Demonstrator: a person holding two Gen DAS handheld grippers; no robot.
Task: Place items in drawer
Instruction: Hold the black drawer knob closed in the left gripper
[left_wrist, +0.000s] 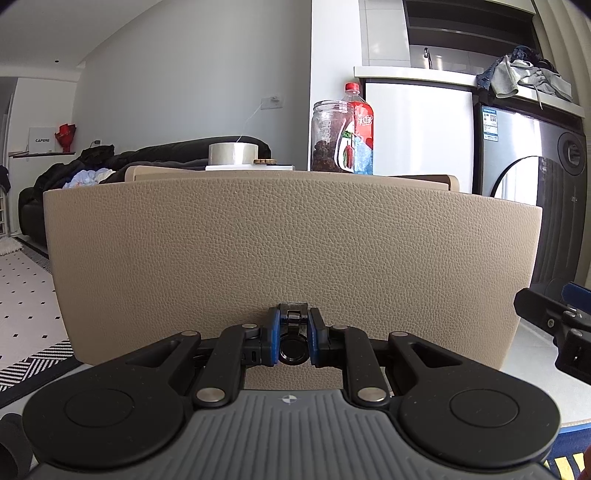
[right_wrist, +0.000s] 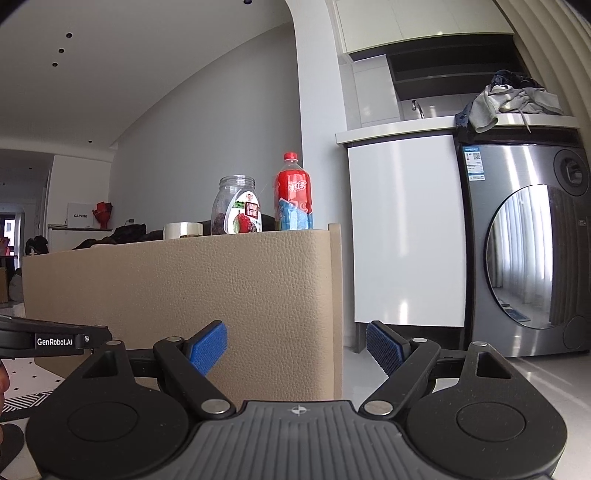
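Left gripper (left_wrist: 293, 341) is clamped on the black ring pull (left_wrist: 293, 350) low on the tan drawer front (left_wrist: 288, 240). Right gripper (right_wrist: 296, 345) hangs wide open and empty beside its right edge. Items sit above it: tape roll (left_wrist: 233, 154), jar (left_wrist: 330, 136), bottle (left_wrist: 360, 129). Risk: an off-axis tug slips the ring or jolts the bottle over.

Grainy leather-look drawer front, shiny things around.
My drawer front (left_wrist: 291, 236) looks pebbled and matt; my pads (right_wrist: 207, 347) are ribbed blue rubber; the washing machine (right_wrist: 524, 251) is glossy brushed metal.
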